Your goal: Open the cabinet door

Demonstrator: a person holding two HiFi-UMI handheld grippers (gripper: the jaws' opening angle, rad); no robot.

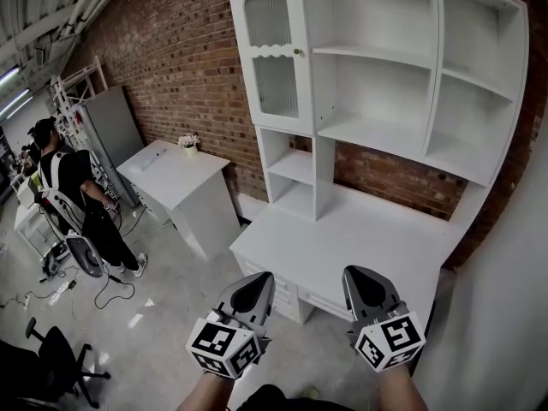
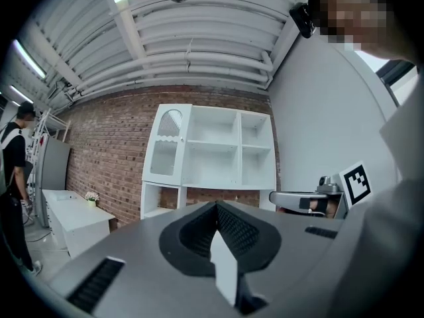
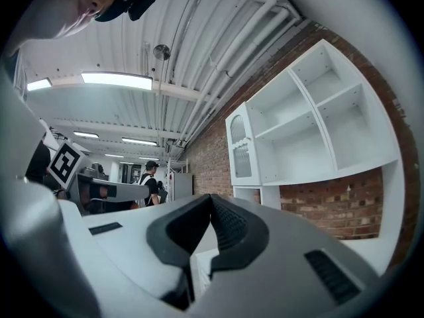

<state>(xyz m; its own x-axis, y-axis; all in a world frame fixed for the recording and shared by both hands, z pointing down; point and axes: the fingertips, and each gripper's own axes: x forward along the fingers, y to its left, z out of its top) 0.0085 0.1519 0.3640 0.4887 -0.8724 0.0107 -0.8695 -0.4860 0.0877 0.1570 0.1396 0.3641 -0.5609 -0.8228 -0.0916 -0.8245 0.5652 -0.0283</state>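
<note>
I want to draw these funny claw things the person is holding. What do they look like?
The left gripper and right gripper look the same. Each has a smooth grey shell that narrows to a rounded point, with black ridged pads inside the jaws. At the back of each sits a marker cube, white with black square patterns.

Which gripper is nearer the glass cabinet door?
Left, slightly. The left gripper sits almost straight below the glass cabinet door; the right gripper is off to its right. Both are far below.
</note>
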